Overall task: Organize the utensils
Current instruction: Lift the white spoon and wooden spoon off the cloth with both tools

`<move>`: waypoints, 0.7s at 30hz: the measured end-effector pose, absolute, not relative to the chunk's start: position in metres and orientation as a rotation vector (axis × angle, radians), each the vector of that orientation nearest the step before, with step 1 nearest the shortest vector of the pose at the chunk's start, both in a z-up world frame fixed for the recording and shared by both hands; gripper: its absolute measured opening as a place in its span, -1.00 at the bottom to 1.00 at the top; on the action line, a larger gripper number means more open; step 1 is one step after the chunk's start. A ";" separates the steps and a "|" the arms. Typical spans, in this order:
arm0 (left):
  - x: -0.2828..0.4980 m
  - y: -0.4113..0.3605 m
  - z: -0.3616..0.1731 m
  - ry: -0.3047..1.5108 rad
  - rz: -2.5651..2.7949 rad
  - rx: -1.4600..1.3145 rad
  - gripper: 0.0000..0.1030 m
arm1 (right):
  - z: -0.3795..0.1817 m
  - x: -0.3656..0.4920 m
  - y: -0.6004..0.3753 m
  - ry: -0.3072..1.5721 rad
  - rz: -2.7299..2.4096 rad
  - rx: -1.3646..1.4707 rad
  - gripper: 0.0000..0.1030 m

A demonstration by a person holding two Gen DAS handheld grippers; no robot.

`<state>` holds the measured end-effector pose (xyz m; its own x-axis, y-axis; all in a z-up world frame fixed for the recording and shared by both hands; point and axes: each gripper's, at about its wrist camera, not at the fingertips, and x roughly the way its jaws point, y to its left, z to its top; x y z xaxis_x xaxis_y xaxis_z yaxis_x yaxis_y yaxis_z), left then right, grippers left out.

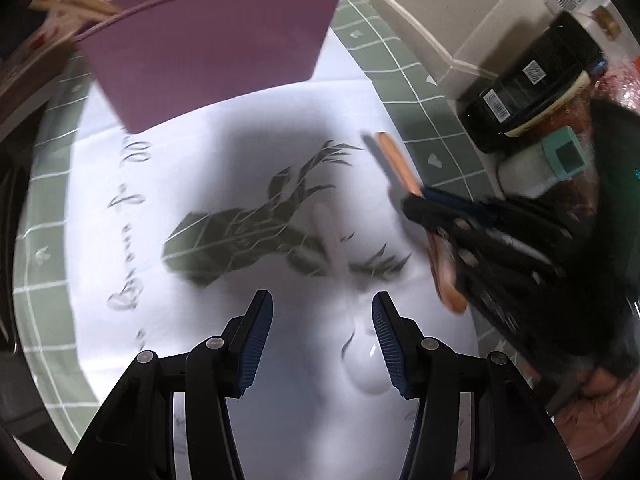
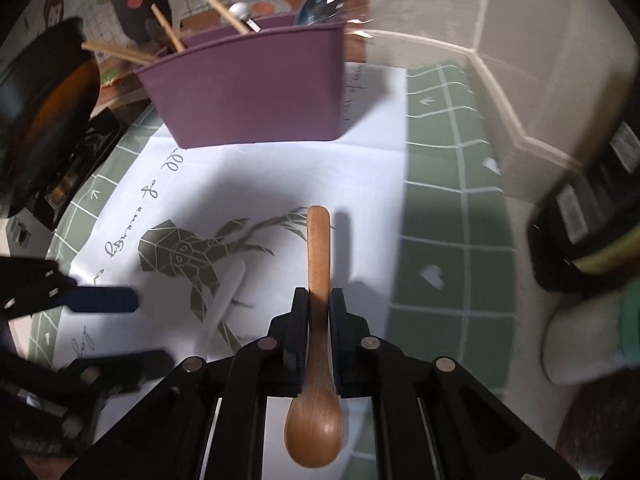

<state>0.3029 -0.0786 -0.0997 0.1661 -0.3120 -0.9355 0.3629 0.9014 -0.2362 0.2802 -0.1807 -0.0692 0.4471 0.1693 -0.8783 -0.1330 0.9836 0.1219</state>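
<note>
Wooden spoon [image 2: 316, 360], smooth and rounded, sits clamped by its narrow neck in the right gripper [image 2: 318, 300] above the white printed cloth [image 2: 280, 184]; so slim and slick a grip could let it pivot or slip. The left gripper [image 1: 322, 336] hangs empty, jaws apart, over a glossy white spoon [image 1: 366, 364] (blurred), short of the purple plastic holder [image 2: 256, 88].

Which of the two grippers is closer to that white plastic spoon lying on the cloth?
Left. The left gripper hangs open right over the white spoon, whose bowl lies beside one pad. The right gripper is off to the side, shut on the wooden spoon.
</note>
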 end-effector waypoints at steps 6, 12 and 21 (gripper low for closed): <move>0.328 -0.099 -0.114 1.414 -0.482 0.030 -0.13 | -0.060 0.259 -0.195 1.063 0.167 0.058 -0.83; 0.341 -0.112 -0.119 1.460 -0.452 0.054 -0.38 | -0.059 0.254 -0.204 1.062 0.150 0.082 -0.83; 0.319 -0.125 -0.116 1.323 -0.512 0.096 -0.80 | -0.052 0.246 -0.199 1.040 0.174 0.095 -0.83</move>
